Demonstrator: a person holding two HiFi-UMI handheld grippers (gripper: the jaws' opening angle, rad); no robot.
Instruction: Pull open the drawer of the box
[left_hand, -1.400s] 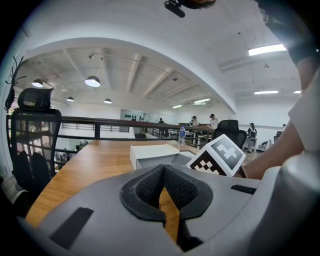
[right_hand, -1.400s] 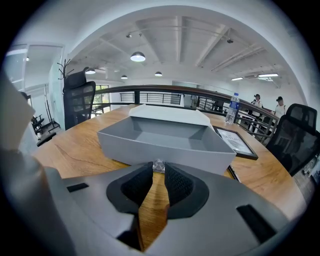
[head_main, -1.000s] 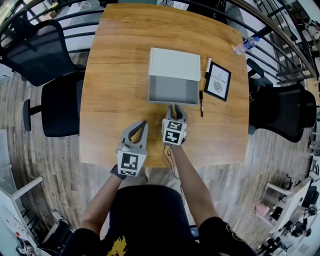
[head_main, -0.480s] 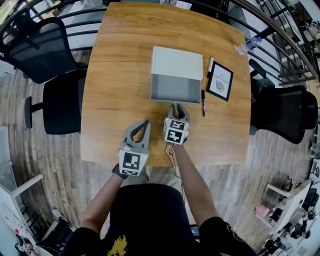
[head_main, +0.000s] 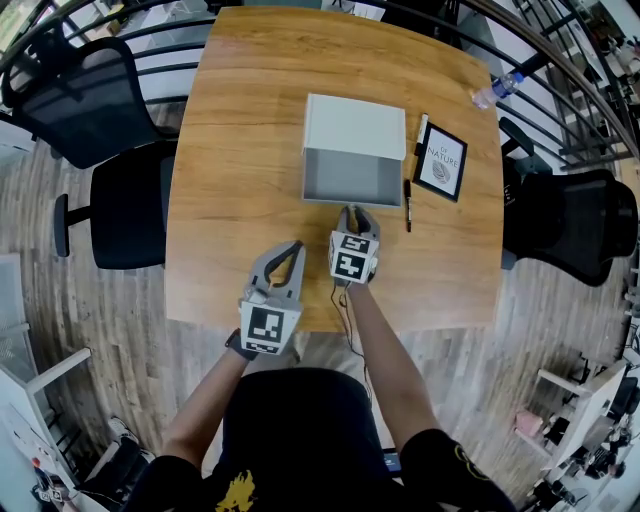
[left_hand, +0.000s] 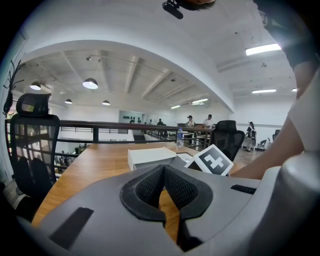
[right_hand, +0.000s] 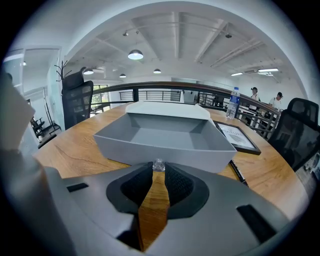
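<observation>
On the wooden table (head_main: 240, 150), the white box (head_main: 355, 125) sat near the middle, and its grey drawer (head_main: 352, 180) stood drawn out toward the person, its empty tray showing. A framed picture (head_main: 437, 162) and a pen (head_main: 407, 205) lay just beside it on the right.

The right gripper (head_main: 352, 215) pointed at the drawer front with its jaws narrowed onto the small clear knob (right_hand: 159, 165), gripped at the very tips. The left gripper (head_main: 283, 250) hung near the table edge, jaws together and holding nothing.

The drawer looked largely open. Any further pull probably wanted to be straight and level toward the person. The pinch needed to stay firm, since so small a knob could slip. It was best to stop before the tray left the box, which seemed light enough to slide.
</observation>
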